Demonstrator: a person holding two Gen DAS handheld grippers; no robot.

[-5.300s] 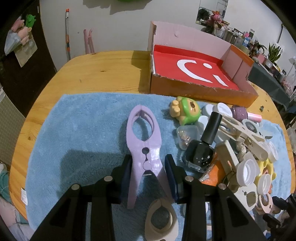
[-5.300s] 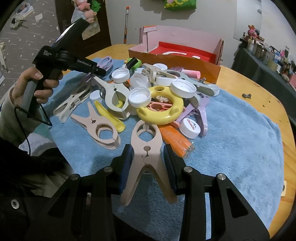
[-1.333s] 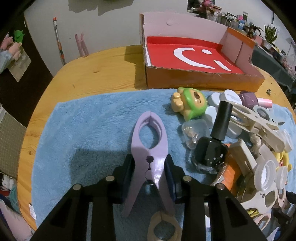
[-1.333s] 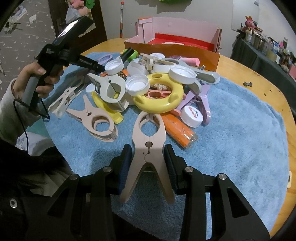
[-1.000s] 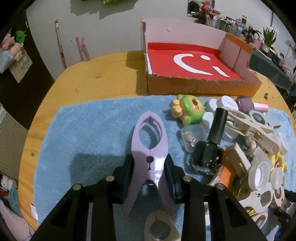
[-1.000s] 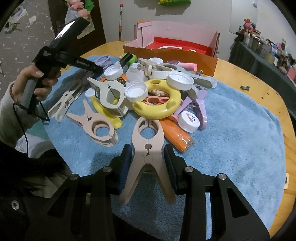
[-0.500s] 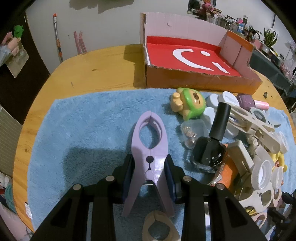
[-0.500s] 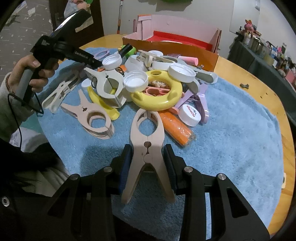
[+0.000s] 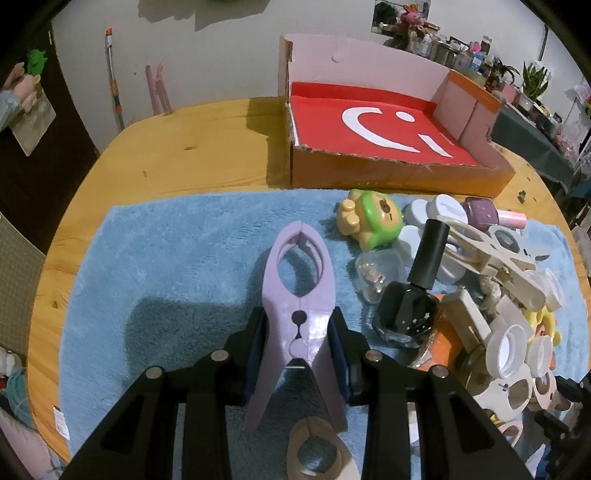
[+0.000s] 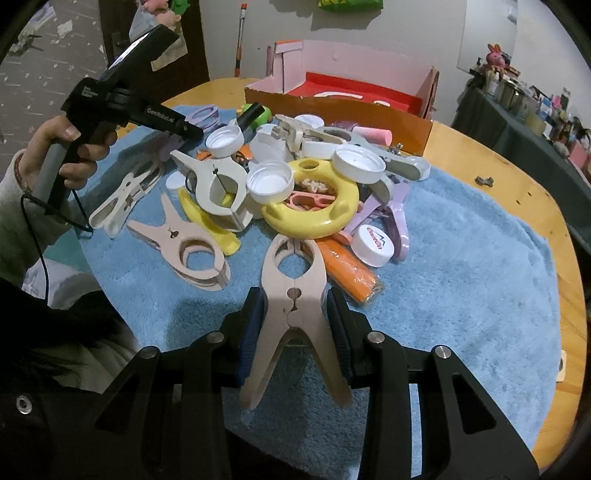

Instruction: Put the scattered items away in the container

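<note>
Each gripper is clamped across a clip's pivot, the left gripper (image 9: pixel 298 341) on a lilac clothes peg (image 9: pixel 298 295), the right gripper (image 10: pixel 294 317) on a beige clothes peg (image 10: pixel 294 295), above the blue towel (image 9: pixel 177 266), apparently ready for carrying to the empty red-lined cardboard box (image 9: pixel 384 125) beyond the pile.

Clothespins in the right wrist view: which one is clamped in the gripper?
The beige clothespin nearest the camera, pinched at its hinge by the right gripper, mouth pointing at the yellow ring. The other beige clothespin lies loose further left.

Wall (image 9: pixel 229 48): plain white, shadowed.
Table (image 9: pixel 192 155): round, light wood.
Door (image 10: pixel 122 33): dark, at left.
Shelf (image 9: pixel 532 122): cluttered, dark cloth, at right.
</note>
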